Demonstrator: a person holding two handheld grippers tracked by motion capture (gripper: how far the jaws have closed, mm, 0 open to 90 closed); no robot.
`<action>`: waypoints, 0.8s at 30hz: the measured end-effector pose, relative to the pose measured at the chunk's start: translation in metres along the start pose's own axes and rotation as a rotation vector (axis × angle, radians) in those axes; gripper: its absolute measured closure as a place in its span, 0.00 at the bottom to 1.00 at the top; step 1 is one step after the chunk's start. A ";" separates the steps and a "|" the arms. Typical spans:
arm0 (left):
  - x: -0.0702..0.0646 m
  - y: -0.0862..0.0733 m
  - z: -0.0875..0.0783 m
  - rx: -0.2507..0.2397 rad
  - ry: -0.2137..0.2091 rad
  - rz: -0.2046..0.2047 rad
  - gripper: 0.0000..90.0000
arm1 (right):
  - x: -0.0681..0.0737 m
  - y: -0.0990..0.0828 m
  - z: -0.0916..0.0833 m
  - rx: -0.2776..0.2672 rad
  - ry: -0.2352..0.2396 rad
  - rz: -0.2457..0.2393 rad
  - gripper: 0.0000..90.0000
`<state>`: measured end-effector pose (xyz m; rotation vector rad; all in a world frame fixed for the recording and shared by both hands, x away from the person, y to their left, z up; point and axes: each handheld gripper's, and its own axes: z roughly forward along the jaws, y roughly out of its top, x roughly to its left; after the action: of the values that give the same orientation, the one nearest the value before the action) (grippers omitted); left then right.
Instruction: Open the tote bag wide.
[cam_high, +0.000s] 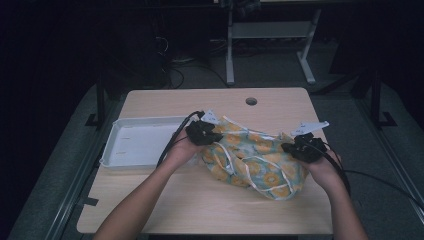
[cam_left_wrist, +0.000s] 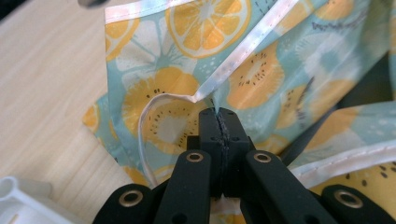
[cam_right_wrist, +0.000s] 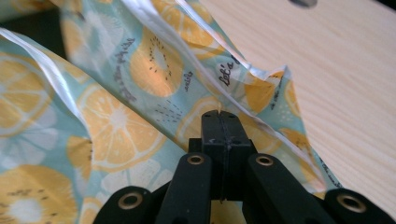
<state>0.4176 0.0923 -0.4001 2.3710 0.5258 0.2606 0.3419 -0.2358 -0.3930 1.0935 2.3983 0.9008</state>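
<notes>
A fruit-print cloth (cam_high: 252, 160) lies bunched on the bench, right of centre and toward the near edge. The left gripper (cam_high: 212, 136) is clamped on its left edge — in the left gripper view the jaws are pressed together on the white-hemmed border (cam_left_wrist: 243, 51). The right gripper (cam_high: 289, 147) pinches the cloth's right side — its jaws likewise closed tight on the fabric (cam_right_wrist: 116, 121). A white tray (cam_high: 120, 155) sits at the bench's left edge, just beside the left hand (cam_high: 181, 150).
</notes>
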 end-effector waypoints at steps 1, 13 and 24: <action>0.001 0.000 0.005 0.021 0.004 0.000 1.00 | -0.001 0.000 0.003 0.010 -0.004 0.002 1.00; -0.004 -0.006 0.043 0.181 -0.001 0.026 1.00 | -0.010 -0.015 0.031 0.110 0.026 0.064 0.93; -0.006 -0.006 0.042 0.178 -0.024 0.016 1.00 | 0.009 0.002 -0.009 -0.053 0.235 0.033 0.69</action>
<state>0.4241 0.0689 -0.4358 2.5482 0.5380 0.2002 0.3322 -0.2314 -0.3852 1.0618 2.5317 1.1546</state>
